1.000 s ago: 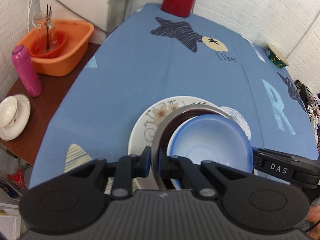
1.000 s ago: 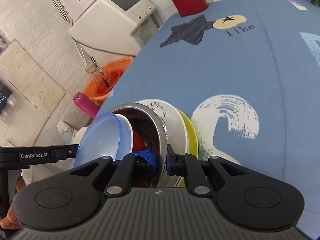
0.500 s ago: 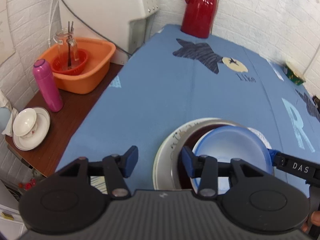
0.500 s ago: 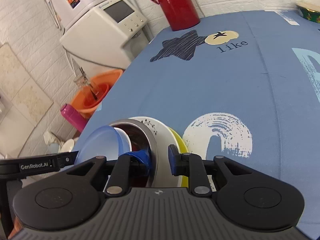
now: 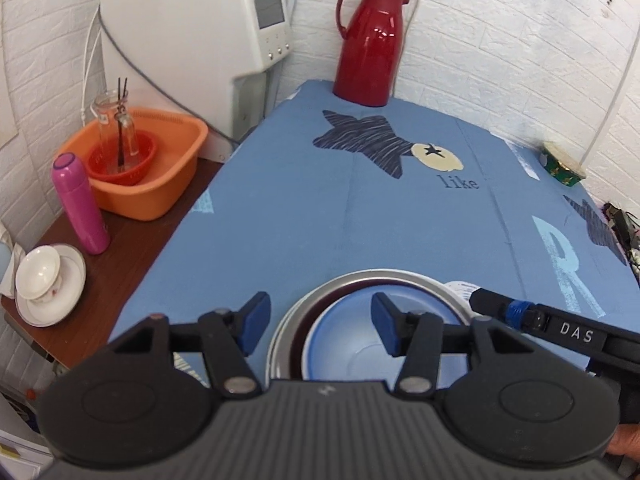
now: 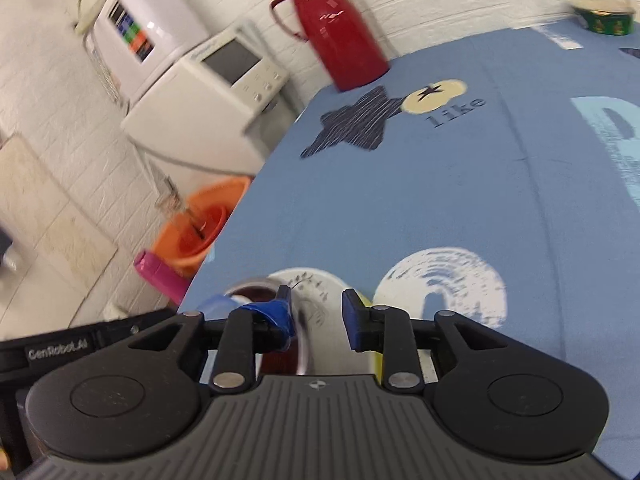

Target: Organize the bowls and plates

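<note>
Evidently both grippers were letting go of the nested stack near the front edge of the blue tablecloth point(image 5: 280, 208). The left gripper point(image 5: 316, 322) stood about half open, its jaws having just been spreading; its pads sat either side of the near rim of the steel bowl point(image 5: 288, 320) without pressing on it, and it held nothing. The right gripper point(image 6: 316, 314) had its jaws only a little apart, also just opening; the steel bowl's rim lay in the gap, with daylight at the right pad, so I judged it released.

The stack: blue bowl point(image 5: 352, 340) inside the steel bowl, which sat on a patterned white plate point(image 6: 316, 280), with a yellow plate point(image 6: 365, 300) edging out underneath.

To finish the release well, I would judge:
- open both pairs of jaws fully clear of the rim before drawing back
- withdraw along the fingers, not sideways, so no pad hooks the rim and tips the stack
- move the two hands apart from each other, as the right gripper's finger reached close to the far side of the bowl

Count, as far as seen:
- bowls in the stack: two
- plates in the stack: two
- on the side table: one white cup on a saucer point(image 5: 50, 284)
- red jug point(image 5: 370, 40): one
- orange tub point(image 5: 136, 160): one
- pink bottle point(image 5: 80, 204): one
- green tin point(image 5: 562, 164): one
</note>
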A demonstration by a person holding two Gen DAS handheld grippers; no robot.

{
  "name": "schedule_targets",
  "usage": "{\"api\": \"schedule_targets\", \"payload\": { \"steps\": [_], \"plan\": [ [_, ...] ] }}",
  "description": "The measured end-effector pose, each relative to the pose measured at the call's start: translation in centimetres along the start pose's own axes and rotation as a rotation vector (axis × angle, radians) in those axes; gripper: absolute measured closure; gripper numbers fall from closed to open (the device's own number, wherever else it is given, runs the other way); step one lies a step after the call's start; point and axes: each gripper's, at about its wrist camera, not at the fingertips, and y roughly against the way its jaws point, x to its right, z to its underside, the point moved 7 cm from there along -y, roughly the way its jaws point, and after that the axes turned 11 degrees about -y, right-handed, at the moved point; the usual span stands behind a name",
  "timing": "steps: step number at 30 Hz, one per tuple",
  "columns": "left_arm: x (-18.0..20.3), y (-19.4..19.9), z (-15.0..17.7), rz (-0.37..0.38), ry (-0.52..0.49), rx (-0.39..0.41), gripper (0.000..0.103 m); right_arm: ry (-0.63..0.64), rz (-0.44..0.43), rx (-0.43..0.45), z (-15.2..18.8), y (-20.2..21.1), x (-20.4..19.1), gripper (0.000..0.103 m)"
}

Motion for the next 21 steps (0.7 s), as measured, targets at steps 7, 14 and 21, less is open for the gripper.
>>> {"api": "schedule_targets", "payload": {
  "steps": [7,14,21],
  "plan": [
    [4.9,1.8,-1.1,0.109,-0.04,0.072,0.049,0.027,0.047,0.08,-0.5,4.4,2.9,0.09],
    [11.8,2.2,-1.1,0.159,-0.099,0.155,0.046,0.018,0.175,0.245,-0.3,9.8,7.6,0.086],
    [14.6,1.9,1.1,0.04,-0.135,0.193,0.046,0.038,0.332,0.374,0.4,12.8,11.1,0.083]
  ]
}}
